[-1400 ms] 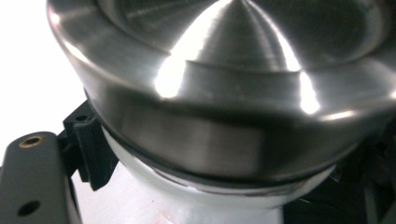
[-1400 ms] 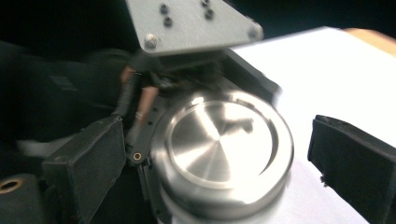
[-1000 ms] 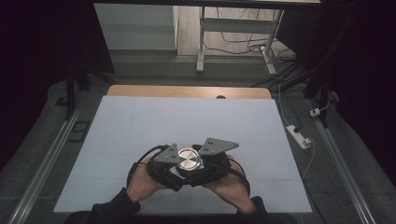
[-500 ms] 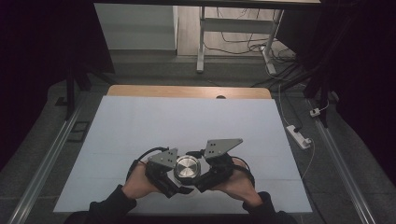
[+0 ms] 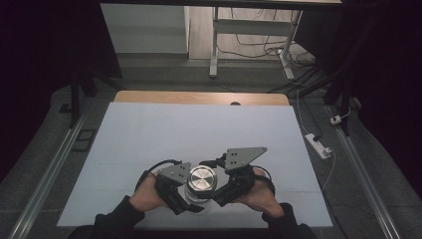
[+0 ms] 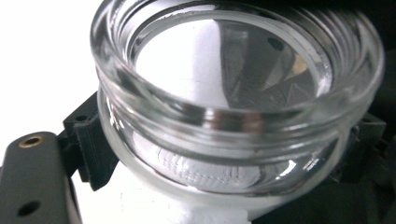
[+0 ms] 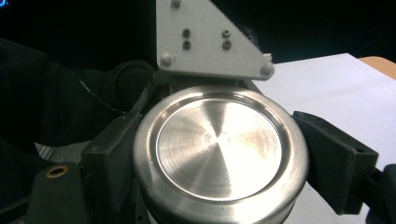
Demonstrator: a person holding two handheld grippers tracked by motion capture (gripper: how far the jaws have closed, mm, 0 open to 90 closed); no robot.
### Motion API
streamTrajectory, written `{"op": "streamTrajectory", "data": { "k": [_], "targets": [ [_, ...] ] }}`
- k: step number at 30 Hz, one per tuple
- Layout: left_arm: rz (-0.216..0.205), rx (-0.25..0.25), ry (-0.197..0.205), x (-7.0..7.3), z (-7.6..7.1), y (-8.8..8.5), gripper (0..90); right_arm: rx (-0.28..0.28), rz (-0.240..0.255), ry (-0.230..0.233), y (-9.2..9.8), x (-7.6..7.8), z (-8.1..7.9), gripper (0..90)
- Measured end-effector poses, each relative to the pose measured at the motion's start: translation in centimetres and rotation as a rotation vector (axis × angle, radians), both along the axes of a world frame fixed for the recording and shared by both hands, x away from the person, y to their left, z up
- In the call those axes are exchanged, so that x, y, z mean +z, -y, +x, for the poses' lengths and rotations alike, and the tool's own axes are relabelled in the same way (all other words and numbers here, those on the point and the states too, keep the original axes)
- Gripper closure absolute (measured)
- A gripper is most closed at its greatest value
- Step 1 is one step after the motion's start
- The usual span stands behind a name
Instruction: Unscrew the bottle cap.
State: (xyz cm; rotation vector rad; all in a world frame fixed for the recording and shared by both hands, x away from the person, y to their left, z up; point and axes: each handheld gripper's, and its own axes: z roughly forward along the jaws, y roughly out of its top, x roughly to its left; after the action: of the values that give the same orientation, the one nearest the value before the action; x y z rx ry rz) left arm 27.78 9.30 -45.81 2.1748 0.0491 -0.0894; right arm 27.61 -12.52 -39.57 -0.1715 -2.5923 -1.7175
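Clear glass jar (image 6: 233,116), round steel lid (image 7: 219,149) above

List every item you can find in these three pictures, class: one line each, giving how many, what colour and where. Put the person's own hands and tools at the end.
glass jar: one, clear, near edge of the table, between the two grippers
metal lid: one, silver, above the jar's threaded mouth, between black jaws
white mat: one, white, covering most of the table
table: one, wooden, brown strip showing beyond the mat
power strip: one, white, on the floor right of the table
left gripper: one, black with grey plate, shut on the jar's body
right gripper: one, black with grey plate, shut on the lid
hands: two, dark sleeves, at the bottom of the high view
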Motion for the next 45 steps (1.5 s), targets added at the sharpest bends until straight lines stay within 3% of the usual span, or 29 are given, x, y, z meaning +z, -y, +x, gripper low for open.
{"op": "streamTrajectory", "data": {
  "k": [13,26,37,45],
  "targets": [
    [0.01,0.183,0.003,-0.4,1.2,-1.3,15.2,-0.102,-0.037,0.032,0.5,0.0,0.1,18.6],
    [-0.002,0.317,0.008,-0.5,2.2,-2.5,15.2,-0.173,-0.048,0.049,1.2,-0.1,-0.4,18.5],
    [-0.018,0.373,0.017,-0.1,3.0,-3.0,15.2,-0.213,-0.032,0.049,2.1,-0.7,-1.3,18.5],
    [-0.01,0.383,0.026,-0.1,3.4,-2.9,15.2,-0.223,-0.041,0.044,2.5,-1.7,-1.7,18.5]
  ]
}}
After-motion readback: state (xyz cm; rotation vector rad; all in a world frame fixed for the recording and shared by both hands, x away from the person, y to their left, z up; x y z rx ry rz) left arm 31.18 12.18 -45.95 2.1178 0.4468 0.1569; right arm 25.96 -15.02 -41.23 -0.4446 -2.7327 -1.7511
